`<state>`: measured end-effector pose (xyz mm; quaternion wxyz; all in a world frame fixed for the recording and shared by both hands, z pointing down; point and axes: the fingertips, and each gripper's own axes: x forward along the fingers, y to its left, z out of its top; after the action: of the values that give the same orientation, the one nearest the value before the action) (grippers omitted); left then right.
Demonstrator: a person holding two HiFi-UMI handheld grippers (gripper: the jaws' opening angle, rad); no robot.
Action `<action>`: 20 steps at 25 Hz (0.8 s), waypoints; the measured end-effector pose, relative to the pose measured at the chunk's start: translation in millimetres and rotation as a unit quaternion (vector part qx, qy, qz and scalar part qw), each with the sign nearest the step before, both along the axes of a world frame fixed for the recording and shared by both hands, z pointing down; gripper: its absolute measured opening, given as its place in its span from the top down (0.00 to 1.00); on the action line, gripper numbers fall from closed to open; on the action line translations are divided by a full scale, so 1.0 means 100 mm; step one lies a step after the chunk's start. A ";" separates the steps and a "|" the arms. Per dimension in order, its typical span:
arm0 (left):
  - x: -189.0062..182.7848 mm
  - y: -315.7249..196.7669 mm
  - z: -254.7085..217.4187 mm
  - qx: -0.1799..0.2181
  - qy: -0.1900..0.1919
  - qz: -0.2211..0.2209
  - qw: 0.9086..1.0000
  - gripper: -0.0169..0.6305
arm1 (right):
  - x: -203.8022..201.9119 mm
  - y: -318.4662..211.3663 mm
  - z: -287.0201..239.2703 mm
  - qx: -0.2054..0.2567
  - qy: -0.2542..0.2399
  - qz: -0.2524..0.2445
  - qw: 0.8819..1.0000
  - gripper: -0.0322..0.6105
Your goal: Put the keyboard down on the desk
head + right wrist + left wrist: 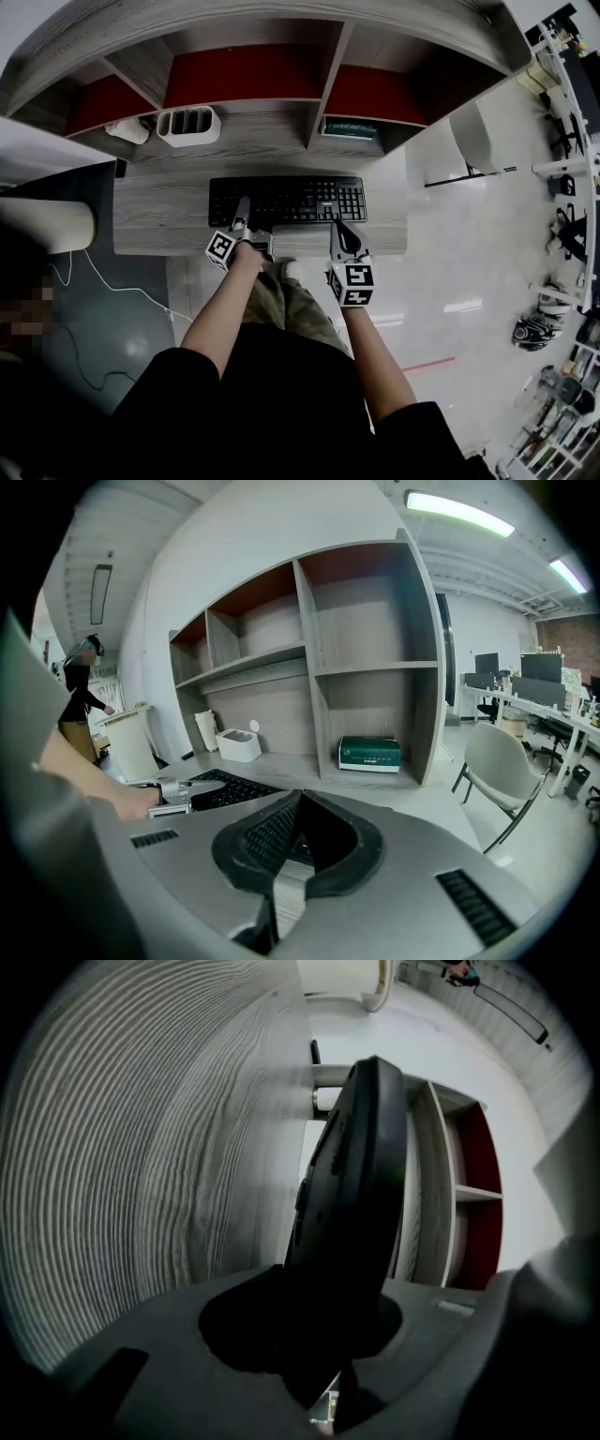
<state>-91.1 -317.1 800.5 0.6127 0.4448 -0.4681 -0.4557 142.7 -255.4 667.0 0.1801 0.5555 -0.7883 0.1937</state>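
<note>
Head view, left gripper (242, 211): clamped on the near left edge of the keyboard (291, 199).
Left gripper view: the black keyboard stands between the two jaws, and they squeeze it.
Right gripper (339, 228): jaws pinched close on the near right edge of the keyboard.
Keyboard: black, lying long way left to right over the middle of the desk (159, 220). I cannot tell if it rests on the wood.
Desk: grey wood, bare to the left and right of the keyboard.
Far side of desk: a white holder (187, 125) with slots on the left, a green box (349, 129) on the right.
Shelves (323, 56): grey, with red backs, above the desk.
Right of desk: a white chair (473, 141) on the pale floor.
</note>
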 end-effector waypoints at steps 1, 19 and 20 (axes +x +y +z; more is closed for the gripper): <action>0.01 -0.01 0.02 -0.007 -0.006 0.002 1.000 0.81 | -0.03 0.01 0.03 -0.005 -0.001 0.000 1.000 0.93; 0.08 -0.01 0.28 -0.106 -0.125 0.106 0.981 0.71 | -0.41 0.11 0.25 -0.034 -0.004 -0.034 0.999 0.93; 0.10 -0.01 0.28 -0.116 -0.142 0.119 0.976 0.70 | -0.41 0.12 0.26 -0.032 -0.002 -0.033 0.999 0.93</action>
<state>-81.5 -317.6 828.6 0.6375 0.4828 -0.5437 -0.2546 102.0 -243.9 692.8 0.2028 0.5224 -0.8001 0.2141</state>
